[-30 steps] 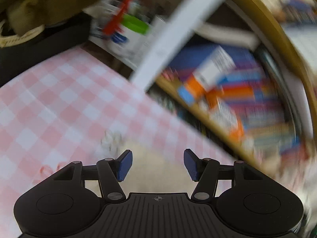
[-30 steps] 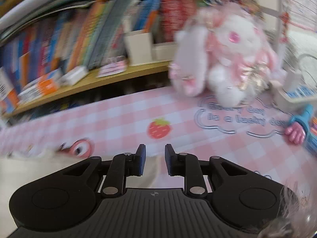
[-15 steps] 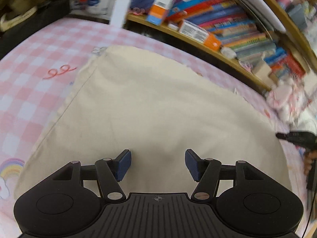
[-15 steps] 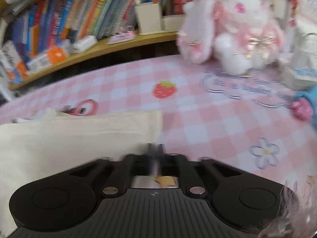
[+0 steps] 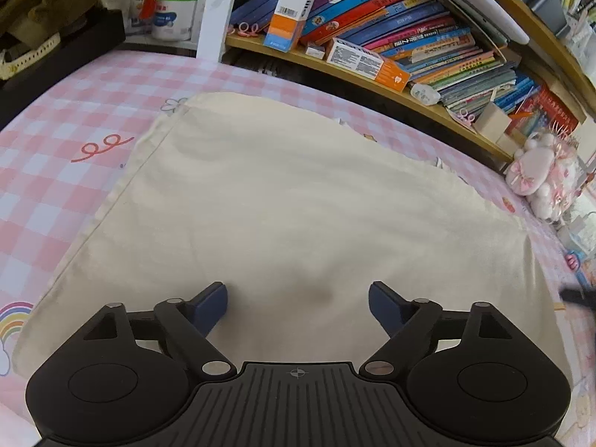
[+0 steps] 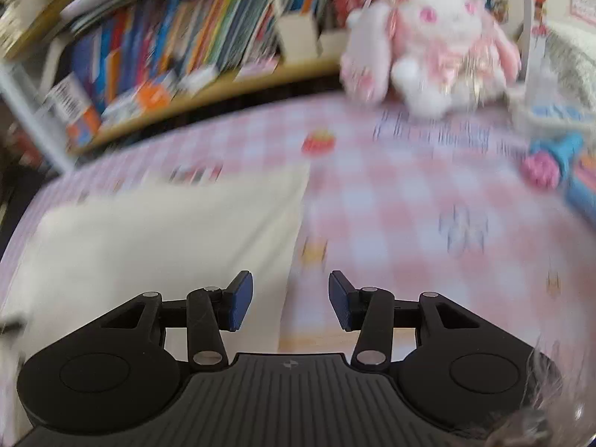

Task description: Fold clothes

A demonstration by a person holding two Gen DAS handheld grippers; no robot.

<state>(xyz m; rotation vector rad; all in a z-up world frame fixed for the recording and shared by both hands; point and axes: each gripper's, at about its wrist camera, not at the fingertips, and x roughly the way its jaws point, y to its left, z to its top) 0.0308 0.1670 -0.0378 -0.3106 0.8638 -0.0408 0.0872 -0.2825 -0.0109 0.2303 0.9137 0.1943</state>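
**A:** Left wrist view first: where is the cloth?

**B:** A cream garment (image 5: 298, 193) lies flat on the desk (image 5: 67, 193), which has a pink and white checked cover. It looks already folded into a wide rectangle, with a seam running along its left edge. It fills most of the middle of this view.

**A:** And the left hand-held gripper (image 5: 298, 303)?

**B:** It hangs over the near part of the garment. Its two blue fingers are spread wide and nothing is between them. I cannot tell if the fingertips touch the fabric.

**A:** What does the right wrist view show?

**B:** This picture is blurred. The right hand-held gripper (image 6: 290, 300) is also spread apart and holds nothing. It sits above the right edge of the garment (image 6: 156, 238): the left finger is over the cream cloth, the right finger over the checked cover.

**A:** What stands around?

**B:** Behind the desk there is a wooden shelf (image 5: 372, 78) full of leaning books (image 5: 421, 37), with some small boxes in front of them. A white and pink plush rabbit (image 6: 432, 44) sits at the far right of the desk, well apart from the garment. On the cover I see a printed strawberry (image 6: 318, 141) and a rainbow (image 5: 13, 320).
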